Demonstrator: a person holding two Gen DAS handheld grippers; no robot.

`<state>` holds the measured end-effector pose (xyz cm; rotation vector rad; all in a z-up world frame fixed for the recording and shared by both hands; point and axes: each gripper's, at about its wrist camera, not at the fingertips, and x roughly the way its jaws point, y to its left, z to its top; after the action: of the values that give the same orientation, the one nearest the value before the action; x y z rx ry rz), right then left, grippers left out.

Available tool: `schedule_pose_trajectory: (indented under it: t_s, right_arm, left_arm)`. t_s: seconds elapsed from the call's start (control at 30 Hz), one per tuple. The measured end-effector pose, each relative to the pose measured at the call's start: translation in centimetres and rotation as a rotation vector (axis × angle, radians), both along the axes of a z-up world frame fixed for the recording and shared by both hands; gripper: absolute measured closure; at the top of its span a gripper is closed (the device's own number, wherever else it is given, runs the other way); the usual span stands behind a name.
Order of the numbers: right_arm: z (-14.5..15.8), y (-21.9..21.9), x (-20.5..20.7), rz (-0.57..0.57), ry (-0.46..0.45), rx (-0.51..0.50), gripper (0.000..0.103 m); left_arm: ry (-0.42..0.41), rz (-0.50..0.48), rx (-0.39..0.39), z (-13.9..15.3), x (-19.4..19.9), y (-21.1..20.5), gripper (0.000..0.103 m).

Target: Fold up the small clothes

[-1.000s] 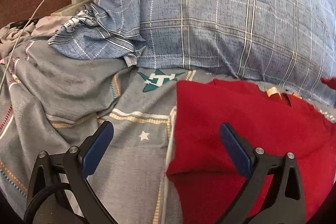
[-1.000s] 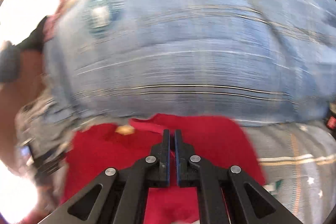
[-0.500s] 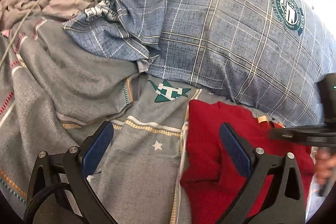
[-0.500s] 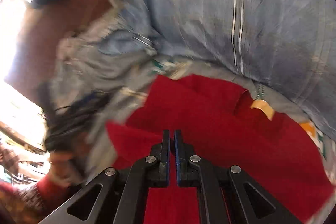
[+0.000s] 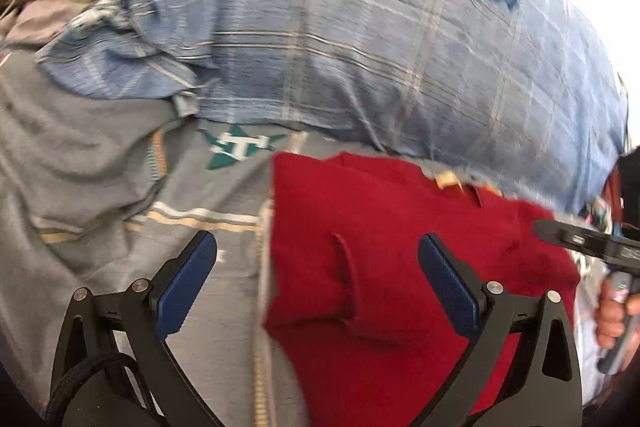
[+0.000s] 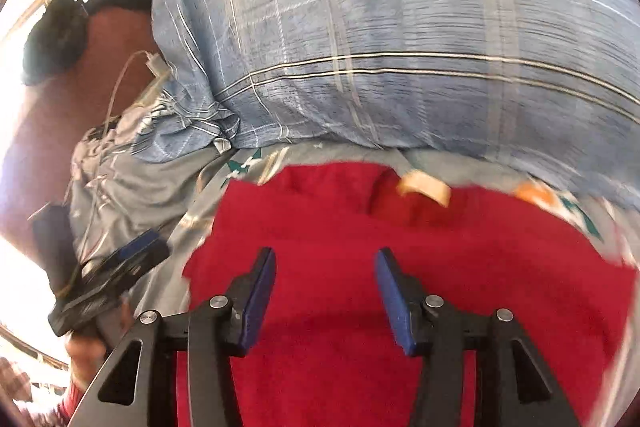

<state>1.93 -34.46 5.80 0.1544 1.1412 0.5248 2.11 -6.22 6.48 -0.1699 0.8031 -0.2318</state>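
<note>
A small red garment (image 5: 400, 267) lies on the grey bedsheet (image 5: 200, 307), with a tan neck label (image 5: 446, 181) at its far edge. A fold of it bulges up at its left side. My left gripper (image 5: 318, 267) is open and empty, hovering over the garment's left edge. In the right wrist view the red garment (image 6: 400, 267) fills the lower frame, label (image 6: 426, 187) at the far edge. My right gripper (image 6: 325, 281) is open and empty just above the cloth. It also shows in the left wrist view (image 5: 580, 241) at the garment's right edge.
A big blue plaid pillow (image 5: 380, 47) lies right behind the garment. Crumpled grey bedding (image 5: 80, 147) is at the left. A white charger and cable (image 6: 154, 67) lie by the pillow's left corner. A dark phone-like object (image 6: 52, 227) rests at the bed's left edge.
My right gripper has opened; it was shut before. It has swung over the red garment. The left gripper stays open and has shifted slightly over the garment's left edge.
</note>
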Motion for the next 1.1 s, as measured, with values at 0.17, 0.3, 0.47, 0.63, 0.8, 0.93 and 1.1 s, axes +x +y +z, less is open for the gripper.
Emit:
schedule_pose_trajectory:
  t_s: [0.17,0.3,0.47,0.63,0.8,0.93,1.1]
  right_arm:
    - [0.8,-5.0,-4.9,-0.066,-0.016,-0.037,0.054]
    - [0.6,-7.9,-7.4,-0.098,-0.008,-0.083,0.054]
    - [1.3,-9.7,-9.4,-0.133,-0.061,-0.157,0.054]
    - [1.7,-9.6,-10.0,-0.128,-0.153,-0.327,0.054]
    - [0.2,-8.7,-9.5,-0.104,-0.228,-0.515,0.054]
    - [-0.4,-8.8,-8.9,-0.096,-0.238,-0.577,0.09]
    - [1.5,-10.5,-10.9,-0.119,-0.229,-0.506,0.094]
  left_arm:
    - [0.037,-0.07,0.016,-1.3,1.1,-2.4,0.018]
    - [0.074,-0.102,0.082,-2.8,1.9,-4.2,0.063]
    - [0.021,-0.094,0.024,-0.1,1.1,-3.4,0.088]
    - [-0.032,-0.131,0.051,3.3,2.3,-3.7,0.092]
    - [0.011,-0.074,0.037,3.4,4.2,-2.2,0.092]
    - [0.039,-0.041,0.054,2.6,3.8,-1.0,0.092]
    - [0.088,-0.043,0.046,1.3,2.5,-1.2,0.091]
